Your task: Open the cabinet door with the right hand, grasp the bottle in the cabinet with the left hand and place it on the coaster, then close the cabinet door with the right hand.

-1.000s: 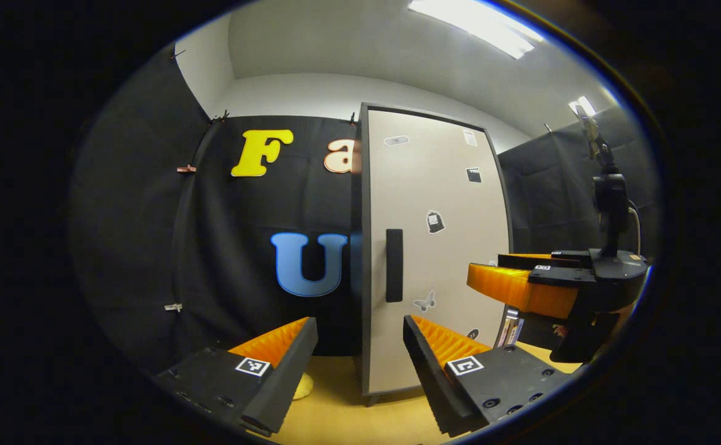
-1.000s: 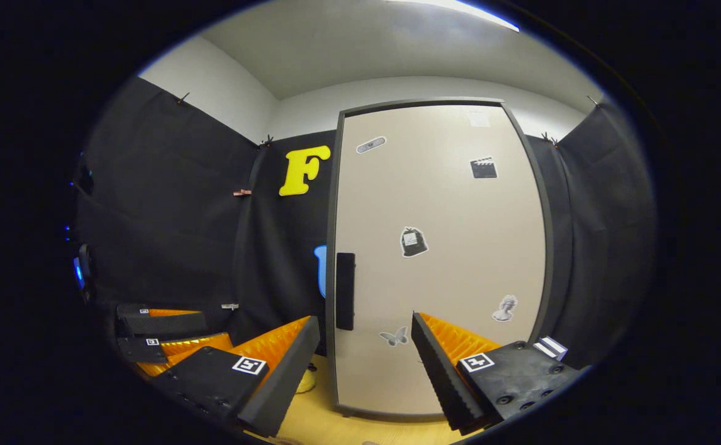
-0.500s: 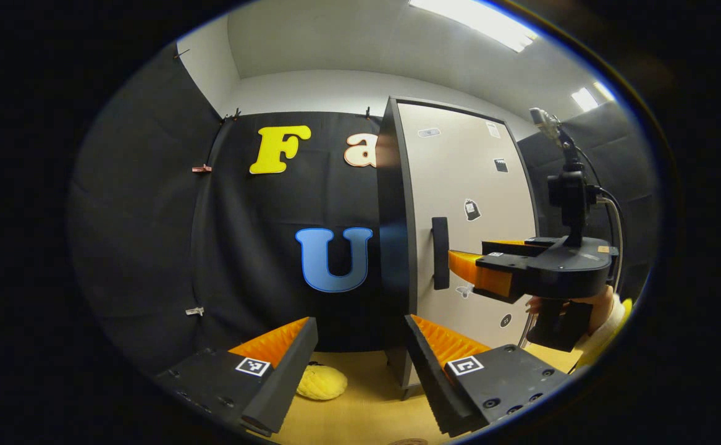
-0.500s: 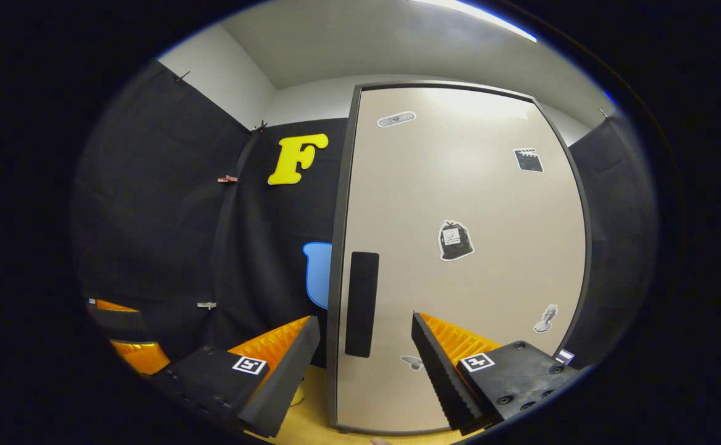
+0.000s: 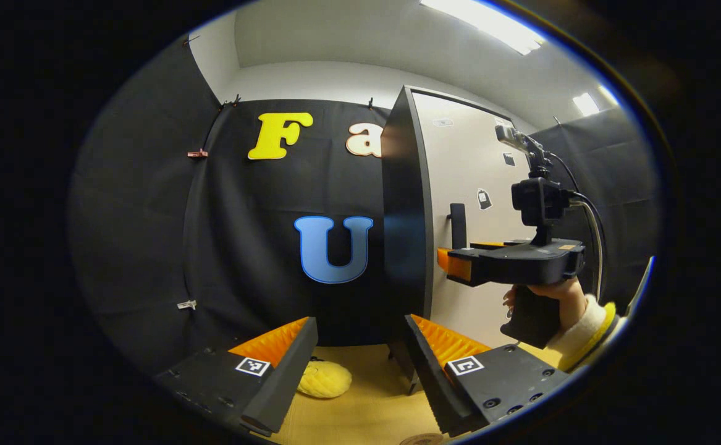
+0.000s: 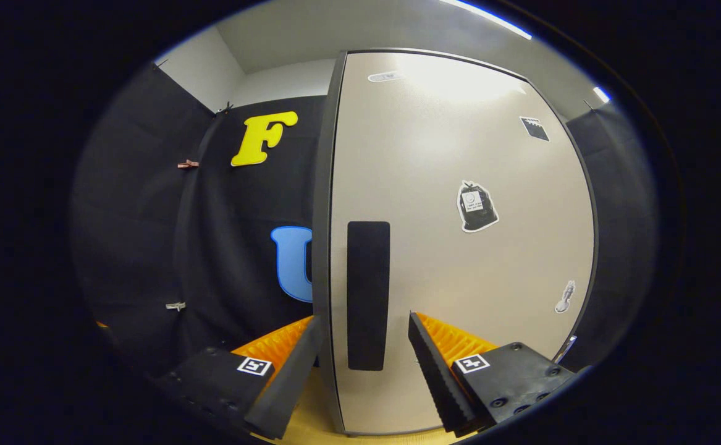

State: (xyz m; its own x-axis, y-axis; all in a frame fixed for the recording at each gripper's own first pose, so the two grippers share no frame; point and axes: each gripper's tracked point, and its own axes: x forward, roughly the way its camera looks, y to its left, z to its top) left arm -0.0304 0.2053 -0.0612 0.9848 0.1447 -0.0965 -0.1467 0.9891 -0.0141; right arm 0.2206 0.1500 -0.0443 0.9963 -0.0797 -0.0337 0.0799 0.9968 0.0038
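Observation:
The cabinet's beige door (image 6: pixel 459 247) is closed, with stickers on it and a dark upright handle (image 6: pixel 368 295) at its left edge. My right gripper (image 6: pixel 363 321) is open, its fingers on either side of the handle's lower part, close to the door. In the left gripper view a hand holds that right gripper (image 5: pixel 450 258) level at the handle (image 5: pixel 457 225). My left gripper (image 5: pixel 360 327) is open and holds nothing, low over the table in front of the cabinet's dark side panel (image 5: pixel 403 216). The closed door hides the bottle.
A yellow textured pad (image 5: pixel 325 378) lies on the yellow tabletop (image 5: pixel 372 402) just left of the cabinet's foot. The rim of a round brown disc (image 5: pixel 421 439) shows at the near edge. Black cloth walls close in behind and on both sides.
The right gripper has moved forward to the door, and the handle now stands between its fingers. The left gripper has swung left, so the cabinet's side panel now faces it.

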